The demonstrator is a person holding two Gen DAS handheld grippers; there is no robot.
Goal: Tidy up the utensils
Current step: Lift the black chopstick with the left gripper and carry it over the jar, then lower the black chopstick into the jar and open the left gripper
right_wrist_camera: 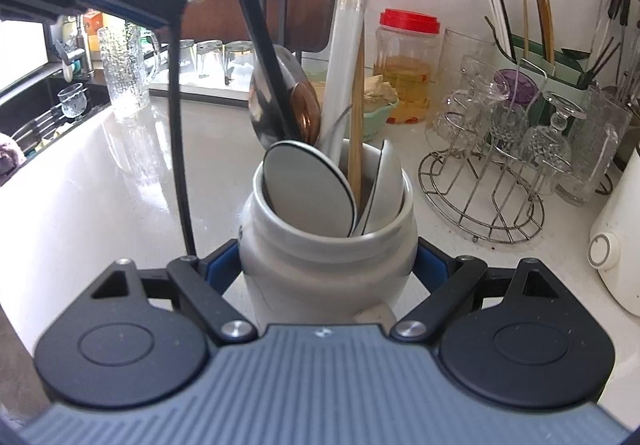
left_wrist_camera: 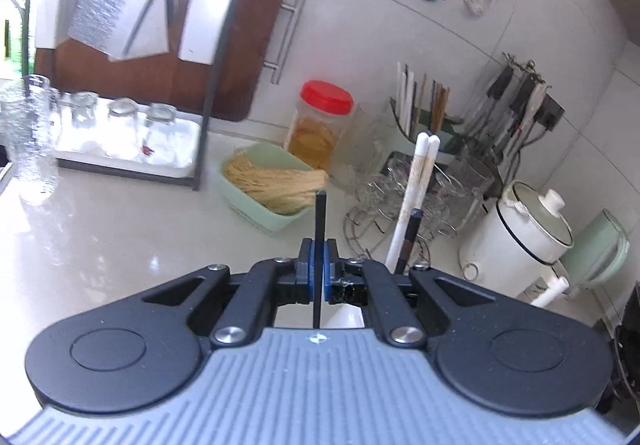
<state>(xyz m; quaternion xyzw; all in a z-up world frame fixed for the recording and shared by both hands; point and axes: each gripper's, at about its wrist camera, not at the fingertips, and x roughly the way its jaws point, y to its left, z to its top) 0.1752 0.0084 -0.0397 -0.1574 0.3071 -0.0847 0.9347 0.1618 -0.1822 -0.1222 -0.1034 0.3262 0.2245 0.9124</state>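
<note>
Left tongs (left_wrist_camera: 319, 263) pinch thin black chopstick (left_wrist_camera: 319, 221).

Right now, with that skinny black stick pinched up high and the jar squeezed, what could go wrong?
The thin black chopstick is pinched in the left tool by a narrow spot, so it might twist or slip out.

The white jar, clamped in the right tool, is crowded with tall utensils; tilting it could spill them.

The glasses on the wire rack stand close and could get bumped.

A thin black chopstick (left_wrist_camera: 319, 245) stands upright, pinched between the left tongs (left_wrist_camera: 319, 259). A white ceramic jar (right_wrist_camera: 326, 241), clasped between the right tongs (right_wrist_camera: 326, 265), bristles with white spoons (right_wrist_camera: 310, 191), a ladle (right_wrist_camera: 280, 97) and long chopsticks (right_wrist_camera: 354, 45).
</note>
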